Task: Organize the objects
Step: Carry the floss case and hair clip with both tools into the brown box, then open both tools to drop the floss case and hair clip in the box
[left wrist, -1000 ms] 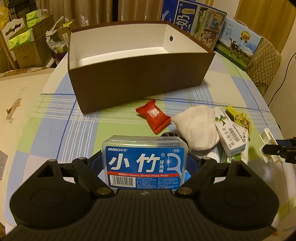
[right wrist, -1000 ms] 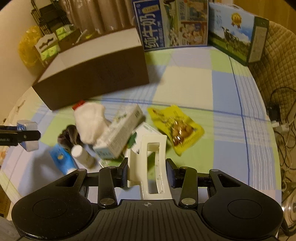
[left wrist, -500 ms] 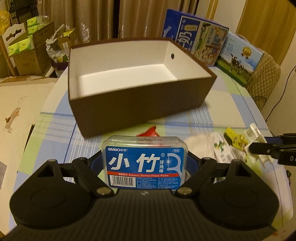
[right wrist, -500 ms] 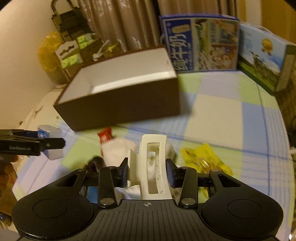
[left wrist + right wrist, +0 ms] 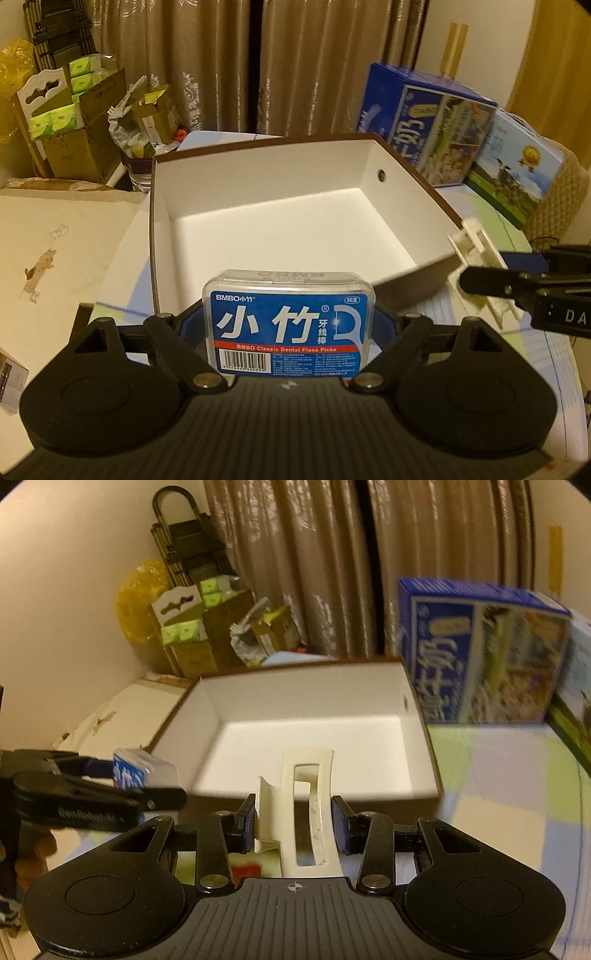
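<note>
The tabletop (image 5: pixel 498 775) carries a checked cloth in pale green, blue and white squares; only its right part shows clearly. Curtains (image 5: pixel 295 66) close off the far side of the room, and a cream wall stands at the left in the right wrist view.

Count, near to far: two tongs, two held items, one open box, two printed cartons.

The left tongs (image 5: pixel 291 332) are clamped on a floss pick box (image 5: pixel 291 325), clear-lidded with a blue label, held upright just in front of the near wall of the open box. The right tongs (image 5: pixel 293 827) are clamped on a cream hair clip (image 5: pixel 303 805), held lengthwise between the blue pads, at the box's near wall. Each tool appears in the other's view: the left one at the left edge of the right wrist view, the right one at the right edge of the left wrist view, the clip beside the box's right corner.

The open box (image 5: pixel 424 288) is brown outside and white inside, with nothing visible on its floor. A small hole marks its right inner wall.

Behind the box on the right stand a blue milk carton (image 5: pixel 480 653) and, just beside it, a second carton (image 5: pixel 517 177) showing a cow.

Beyond the table at the left are cardboard boxes (image 5: pixel 74 133) holding green packets, a yellow bag (image 5: pixel 140 602) and a black wire rack (image 5: pixel 188 550). A red item shows blurred under the right tongs.
</note>
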Tool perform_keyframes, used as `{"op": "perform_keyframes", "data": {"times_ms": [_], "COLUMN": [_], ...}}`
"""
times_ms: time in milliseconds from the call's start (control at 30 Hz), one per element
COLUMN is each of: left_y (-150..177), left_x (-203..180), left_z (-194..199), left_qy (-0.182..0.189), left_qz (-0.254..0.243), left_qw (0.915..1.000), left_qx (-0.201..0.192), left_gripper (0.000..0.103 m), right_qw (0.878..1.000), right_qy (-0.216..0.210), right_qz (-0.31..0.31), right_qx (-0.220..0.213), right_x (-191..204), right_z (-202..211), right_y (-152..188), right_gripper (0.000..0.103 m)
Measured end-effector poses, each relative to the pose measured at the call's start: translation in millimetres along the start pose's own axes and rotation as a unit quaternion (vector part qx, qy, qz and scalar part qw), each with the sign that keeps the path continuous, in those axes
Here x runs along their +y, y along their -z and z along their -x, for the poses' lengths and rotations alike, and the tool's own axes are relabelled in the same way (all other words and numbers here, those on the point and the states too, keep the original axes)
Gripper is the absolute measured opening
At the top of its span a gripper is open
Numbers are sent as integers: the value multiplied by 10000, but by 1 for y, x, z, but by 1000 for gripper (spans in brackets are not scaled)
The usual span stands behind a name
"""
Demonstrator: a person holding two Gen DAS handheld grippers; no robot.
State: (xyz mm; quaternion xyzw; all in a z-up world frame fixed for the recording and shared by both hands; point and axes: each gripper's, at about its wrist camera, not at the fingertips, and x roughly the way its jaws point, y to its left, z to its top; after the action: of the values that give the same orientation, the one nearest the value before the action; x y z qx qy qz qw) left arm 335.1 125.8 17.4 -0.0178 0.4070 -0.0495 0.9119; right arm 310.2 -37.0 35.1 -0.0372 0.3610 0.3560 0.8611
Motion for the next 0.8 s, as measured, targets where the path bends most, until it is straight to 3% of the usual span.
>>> {"op": "perform_keyframes", "data": {"times_ms": [400, 800], "left_y": [-44, -46], "left_x": [20, 17], "left_z": [-64, -143], "left_qy": [-239, -74], "left_qz": [86, 52], "left_qw": [9987, 9871], "left_qx": [439, 1599], "left_gripper": [84, 84], "right_qw": [9996, 9946], "right_qy": [-132, 15], "right_qz": [218, -117], "right_qx": [90, 1027], "right_x": [-7, -47], "right_z": [-74, -143], "right_y": [-55, -49], "right_gripper": [38, 38]}}
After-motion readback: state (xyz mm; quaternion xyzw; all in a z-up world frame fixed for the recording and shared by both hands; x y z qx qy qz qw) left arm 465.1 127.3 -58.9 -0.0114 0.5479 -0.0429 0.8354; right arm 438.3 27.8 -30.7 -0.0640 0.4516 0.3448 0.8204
